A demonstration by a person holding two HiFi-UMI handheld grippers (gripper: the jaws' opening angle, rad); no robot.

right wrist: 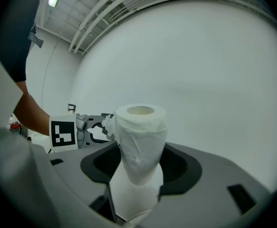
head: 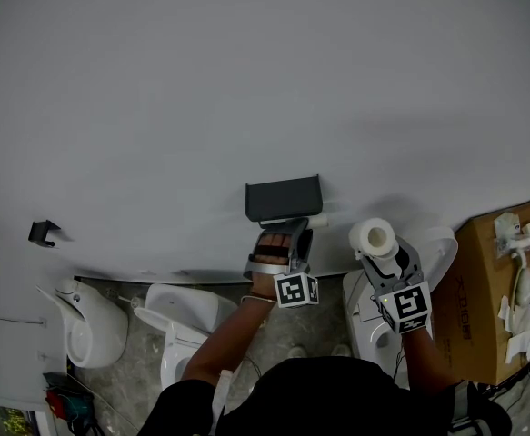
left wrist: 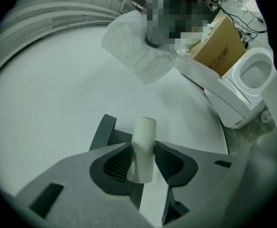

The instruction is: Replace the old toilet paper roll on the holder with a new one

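Pinching the bare cardboard tube (left wrist: 144, 144) mid-length: left gripper (head: 285, 232) sits at 6 o'clock of the dark wall holder (head: 283, 198), pads closed on the tube from both sides, narrow gap. Can't tell whether the tube is on the holder's arm or clear of it. Tube reads as light, thin-walled and easy to crush, so light squeeze, hold at the middle, slide along its axis. At 4 o'clock of the holder, right gripper (head: 383, 256) is clamped wide on the new toilet paper roll (right wrist: 140, 137), core hole up, off the wall. Roll looks soft and light (squashed to a taper between the pads, outer wrap wrinkled); a loose sheet could unwind. Best hold is across the body, core left free for the arm. Far right, cardboard box (head: 483, 298) at 3 o'clock of that gripper, out of play.
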